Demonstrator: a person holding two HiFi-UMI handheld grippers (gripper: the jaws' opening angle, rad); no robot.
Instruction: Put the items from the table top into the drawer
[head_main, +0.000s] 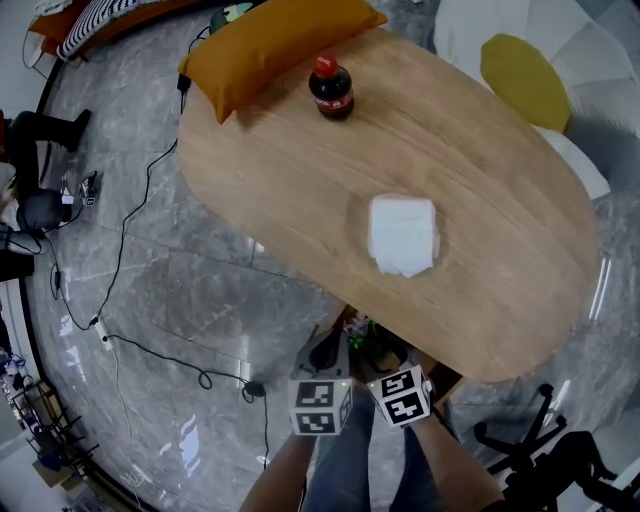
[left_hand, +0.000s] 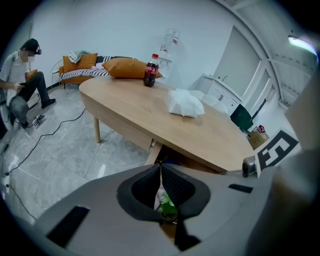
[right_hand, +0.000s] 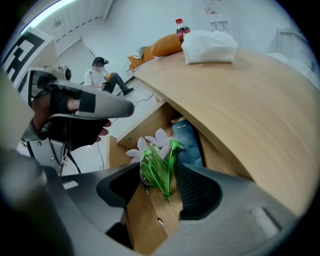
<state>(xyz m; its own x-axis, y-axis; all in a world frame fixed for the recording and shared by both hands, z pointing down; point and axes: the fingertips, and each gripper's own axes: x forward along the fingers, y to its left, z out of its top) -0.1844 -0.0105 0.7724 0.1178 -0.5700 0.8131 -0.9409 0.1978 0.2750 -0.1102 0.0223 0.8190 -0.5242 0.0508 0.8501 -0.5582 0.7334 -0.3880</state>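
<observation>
Overall: the head view looks steeply down on an oval wooden surface (head_main: 300, 190), with both grippers at its 6 o'clock edge.
Drawer: the drawer (right_hand: 142, 210) stands pulled out from under the surface at that 6 o'clock edge; a dark blue flat item (right_hand: 187, 142) lies inside it.
Flower: an artificial flower (right_hand: 157, 165) with white petals and green stems lies over the drawer's wood, petals toward 12 o'clock in the right gripper view.
Right gripper: the right gripper (right_hand: 160, 167) has its fingers (right_hand: 197, 187) wide apart, the flower between them, and neither pad is seen pressing on it.
Left gripper: the left gripper (left_hand: 160, 167) has its fingers (left_hand: 180, 187) narrow, tips meeting; a sliver of white and green shows through the slit, and I cannot tell if it touches them.
Cola bottle: the cola bottle (head_main: 331, 88) stands upright near the surface's 12 o'clock end.
White packet: a white packet (head_main: 402, 235) lies near the middle, slightly toward 3 o'clock.
Cushion: an orange cushion (head_main: 270, 45) rests at 11 o'clock, just beside the bottle.
Person: a person (left_hand: 20, 85) sits at 9 o'clock in the left gripper view.
</observation>
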